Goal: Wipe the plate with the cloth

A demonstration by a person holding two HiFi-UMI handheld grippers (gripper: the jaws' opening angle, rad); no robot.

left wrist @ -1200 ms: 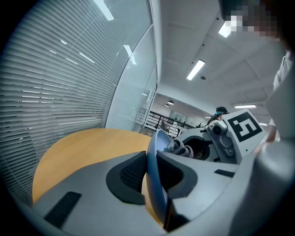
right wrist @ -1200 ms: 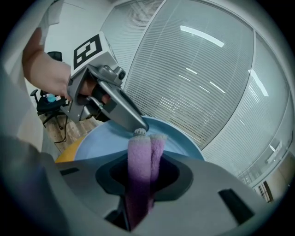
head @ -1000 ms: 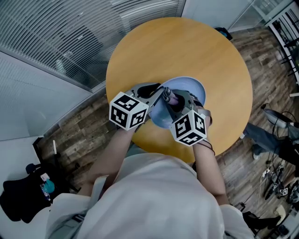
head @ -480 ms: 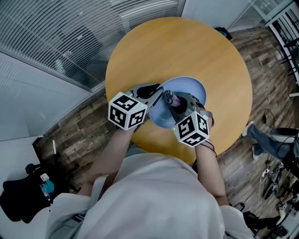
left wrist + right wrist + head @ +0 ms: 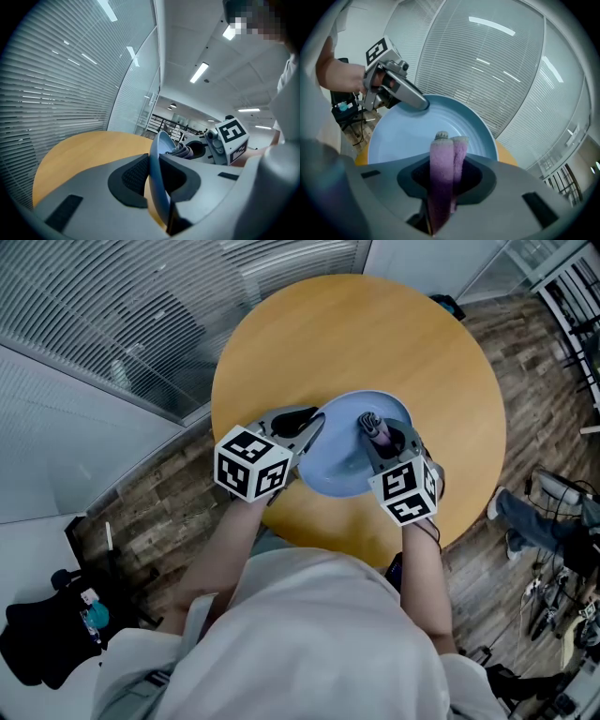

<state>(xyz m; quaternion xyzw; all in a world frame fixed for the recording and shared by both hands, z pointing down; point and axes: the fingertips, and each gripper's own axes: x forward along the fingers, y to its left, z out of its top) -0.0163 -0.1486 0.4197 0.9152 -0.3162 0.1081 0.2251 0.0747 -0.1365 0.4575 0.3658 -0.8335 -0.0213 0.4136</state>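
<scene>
Left tool [image 5: 154, 174] clamped plate [image 5: 337, 463] rim, plate tilted facing right tool [image 5: 443, 180]; right tool pinched folded cloth [image 5: 442, 154], tip at plate's face.

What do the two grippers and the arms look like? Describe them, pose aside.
Both the left gripper and right gripper have smooth grey moulded bodies and black textured pads. Each carries a white cube with black square markers. The person wears a pale top; a thin dark band circles the right wrist.
</scene>
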